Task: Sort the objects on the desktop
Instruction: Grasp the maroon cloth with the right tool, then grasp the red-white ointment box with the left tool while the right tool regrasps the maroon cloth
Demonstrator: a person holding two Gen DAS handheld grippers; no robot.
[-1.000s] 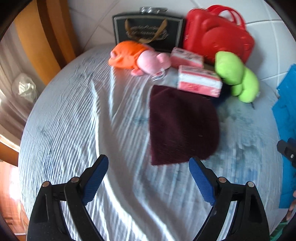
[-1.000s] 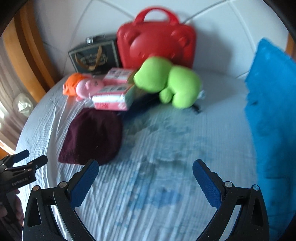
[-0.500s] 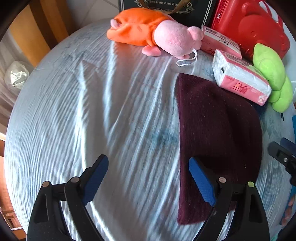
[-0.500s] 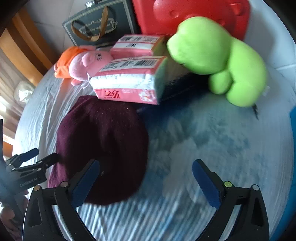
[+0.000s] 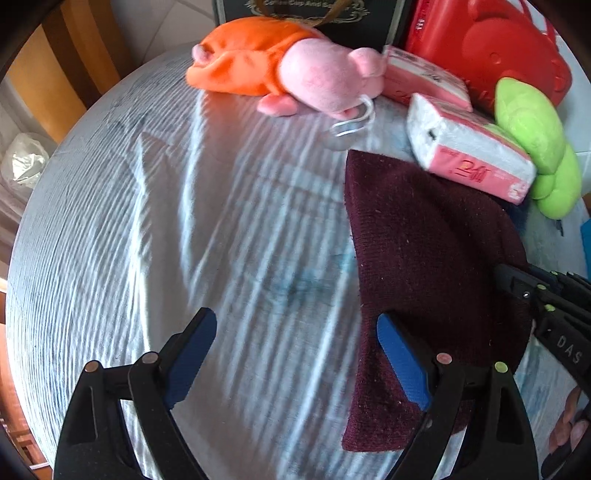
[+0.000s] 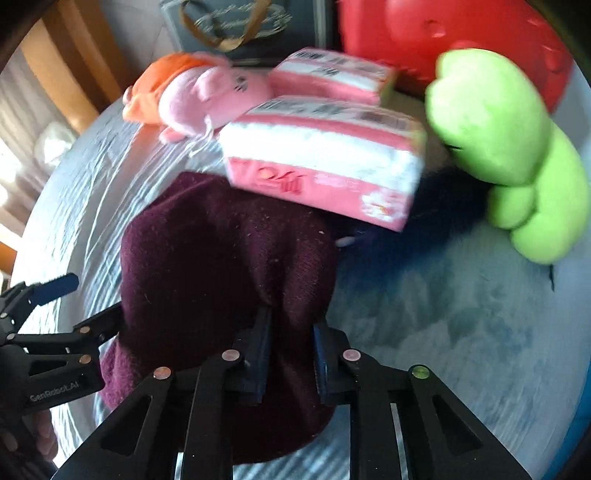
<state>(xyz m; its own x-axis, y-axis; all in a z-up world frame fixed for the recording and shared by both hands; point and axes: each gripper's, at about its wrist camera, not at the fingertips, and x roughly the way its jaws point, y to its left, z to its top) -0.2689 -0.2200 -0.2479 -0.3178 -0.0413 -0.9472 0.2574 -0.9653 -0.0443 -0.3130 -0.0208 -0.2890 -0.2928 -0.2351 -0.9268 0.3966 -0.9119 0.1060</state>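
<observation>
A dark maroon knit hat lies flat on the round pale-blue table. My left gripper is open at the hat's left edge, its right finger over the fabric. My right gripper is shut on a raised fold of the hat; it shows at the right of the left wrist view. The left gripper shows at the left of the right wrist view. One pink tissue pack rests on the hat's far edge.
Behind the hat lie a pink-and-orange plush pig, a second pink tissue pack and a green plush. A red bear-shaped case and a dark gift box stand at the back. Something dark blue lies under the tissue pack.
Both grippers moved forward to the hat. My right gripper went from wide open to shut on the hat's fabric. The left gripper stayed open.
</observation>
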